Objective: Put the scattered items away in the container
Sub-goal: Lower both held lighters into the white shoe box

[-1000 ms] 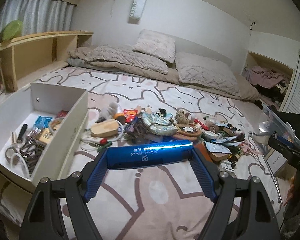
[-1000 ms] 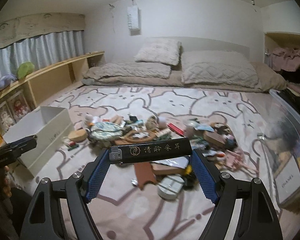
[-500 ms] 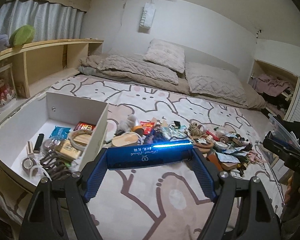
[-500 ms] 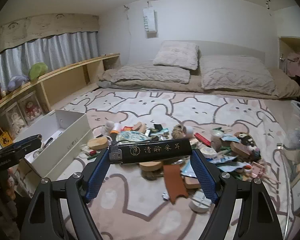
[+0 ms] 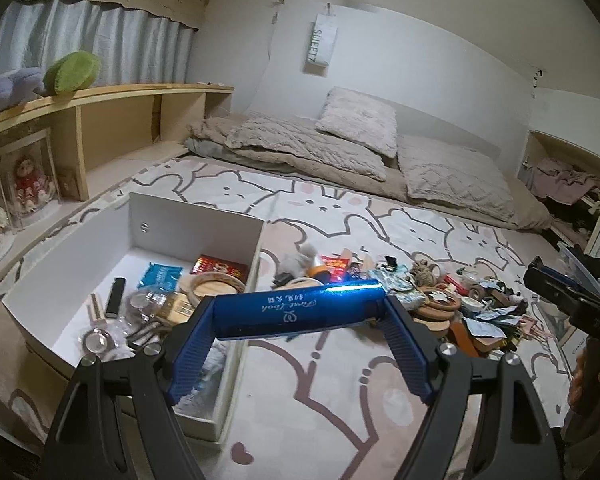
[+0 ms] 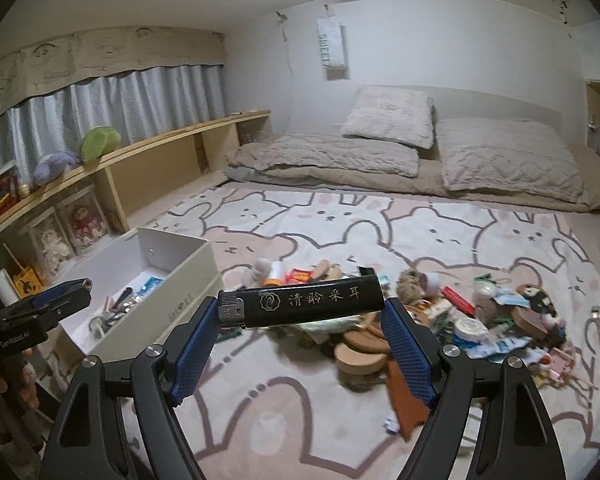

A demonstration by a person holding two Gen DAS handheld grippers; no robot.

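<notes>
1. the white box (image 5: 236, 228) sits by the left edge of the rug (image 5: 340, 380), open side up, already holding small things.
2. the left gripper (image 5: 300, 316) is clamped on a blue lighter (image 5: 300, 310), held crosswise between the fingers, long axis left to right, glowing end to the right. it hangs over the box's near right corner, so this hand is the nearer one; a short move left and down should drop it in.
3. the pile (image 6: 440, 312) lies mid-rug, right of the box.
4. the right gripper (image 6: 300, 312) is clamped on a black lighter (image 6: 300, 300), also crosswise, metal head to the left. the box lies well to its left.
</notes>
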